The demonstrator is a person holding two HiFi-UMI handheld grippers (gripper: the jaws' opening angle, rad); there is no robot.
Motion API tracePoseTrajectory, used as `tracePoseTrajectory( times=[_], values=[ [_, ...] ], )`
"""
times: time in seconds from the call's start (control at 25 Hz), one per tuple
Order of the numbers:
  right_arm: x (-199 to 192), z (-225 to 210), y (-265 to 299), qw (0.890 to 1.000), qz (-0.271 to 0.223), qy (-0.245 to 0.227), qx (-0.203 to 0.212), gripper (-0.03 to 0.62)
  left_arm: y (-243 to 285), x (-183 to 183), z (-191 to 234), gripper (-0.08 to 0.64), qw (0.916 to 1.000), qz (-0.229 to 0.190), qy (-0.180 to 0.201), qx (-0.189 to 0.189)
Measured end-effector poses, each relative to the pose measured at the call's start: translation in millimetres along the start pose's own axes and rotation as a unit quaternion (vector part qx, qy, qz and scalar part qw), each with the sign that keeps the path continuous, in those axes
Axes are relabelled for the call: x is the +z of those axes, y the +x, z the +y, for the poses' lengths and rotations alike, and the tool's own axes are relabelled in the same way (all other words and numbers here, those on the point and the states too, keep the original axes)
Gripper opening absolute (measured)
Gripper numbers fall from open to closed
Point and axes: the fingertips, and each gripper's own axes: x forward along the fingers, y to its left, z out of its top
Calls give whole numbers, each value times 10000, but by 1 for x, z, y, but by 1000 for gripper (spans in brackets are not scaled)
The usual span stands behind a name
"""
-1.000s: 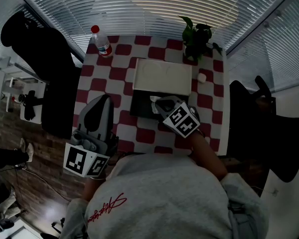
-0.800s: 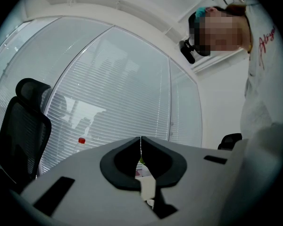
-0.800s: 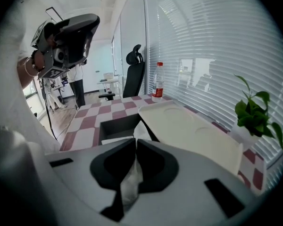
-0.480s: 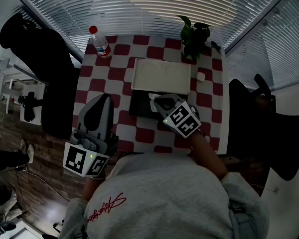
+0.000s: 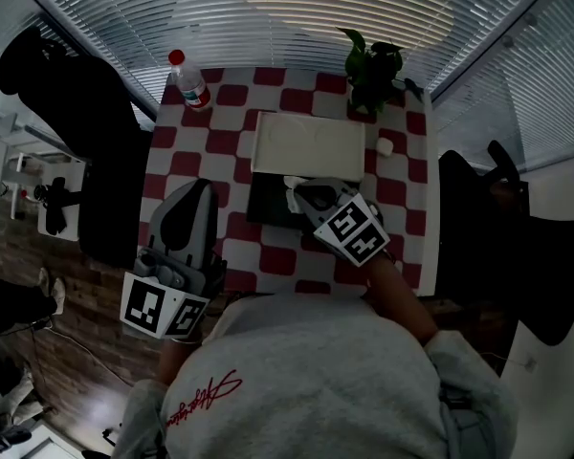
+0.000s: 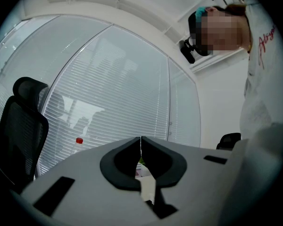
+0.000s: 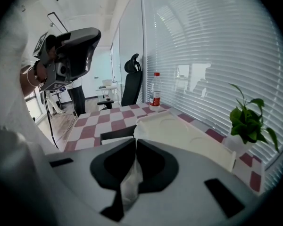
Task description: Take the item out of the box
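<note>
My right hand-held gripper (image 5: 301,191) is clenched on the item (image 7: 130,180), a thin crumpled clear wrapper, just above the black box (image 5: 268,207) at the middle of the table (image 5: 187,165). The wrapper's long axis runs along my jaws and trails back toward me. The white lid (image 5: 309,146) lies open at the box's far side. Bare checks spread from the box to the table's left edge. My left hand-held gripper (image 5: 196,194) is closed and empty, over the left edge.

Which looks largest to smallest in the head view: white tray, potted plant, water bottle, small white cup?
1. white tray
2. potted plant
3. water bottle
4. small white cup
</note>
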Motion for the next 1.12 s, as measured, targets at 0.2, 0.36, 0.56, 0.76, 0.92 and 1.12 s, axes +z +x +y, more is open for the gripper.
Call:
tracePoseTrajectory(
  times=[0.2,0.36,0.56,0.76,0.92,1.12],
  values=[
    [8,-1,-3,9999,-144,38,-32,21,0,-2,2,17,10000,10,-18,12],
    [16,-1,-6,9996,-271,36,-62,21,1,-3,2,17,10000,6,-35,-2],
    [27,-2,-13,9990,-427,56,-108,21,2,-3,3,17,10000,19,-54,-26],
    [30,-4,-17,9987,-481,60,-159,21,4,-2,2,17,10000,9,-58,-65],
    [35,-4,-20,9982,-563,59,-192,21,4,-3,2,17,9999,15,-64,-82],
    [46,-4,-28,9970,-733,40,-230,20,5,-2,2,17,9999,1,-65,-101]
  ],
)
